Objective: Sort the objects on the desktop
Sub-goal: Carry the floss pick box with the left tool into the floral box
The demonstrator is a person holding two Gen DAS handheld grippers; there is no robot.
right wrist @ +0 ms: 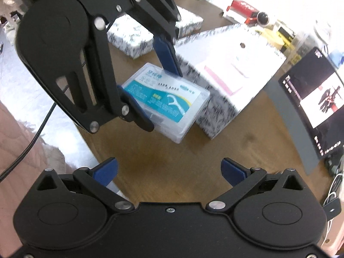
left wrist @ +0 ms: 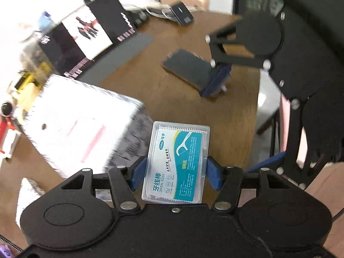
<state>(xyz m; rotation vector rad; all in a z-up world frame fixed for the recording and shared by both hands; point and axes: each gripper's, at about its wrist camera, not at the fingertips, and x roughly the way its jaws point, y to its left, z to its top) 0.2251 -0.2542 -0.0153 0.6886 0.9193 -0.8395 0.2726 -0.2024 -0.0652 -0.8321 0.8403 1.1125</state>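
Left hand-held gripper (left wrist: 176,172): clenched on floss box (left wrist: 177,163), blue pads (left wrist: 139,170) pressed to its long sides, label up. Box carried clear of brown surface (left wrist: 172,99), just beside speckled white carton (left wrist: 86,124); held level, probably so the lid stayed shut and the label legible during transfer. Same grasp seen from right wrist view: floss box (right wrist: 165,101) pinched between two blue pads (right wrist: 167,56), above the surface edge.

Right hand-held gripper (right wrist: 169,172): released, jaws spread wide, nothing between them; seen from the left view poised over a dark slab (left wrist: 189,68) lying flat on the surface, contact not resolvable through blur. Likely free to take the next item.

Farther out: black display (left wrist: 86,34) along the far edge, second speckled carton (right wrist: 129,36), red-and-white clutter (right wrist: 245,8). Sorting destination not identifiable.
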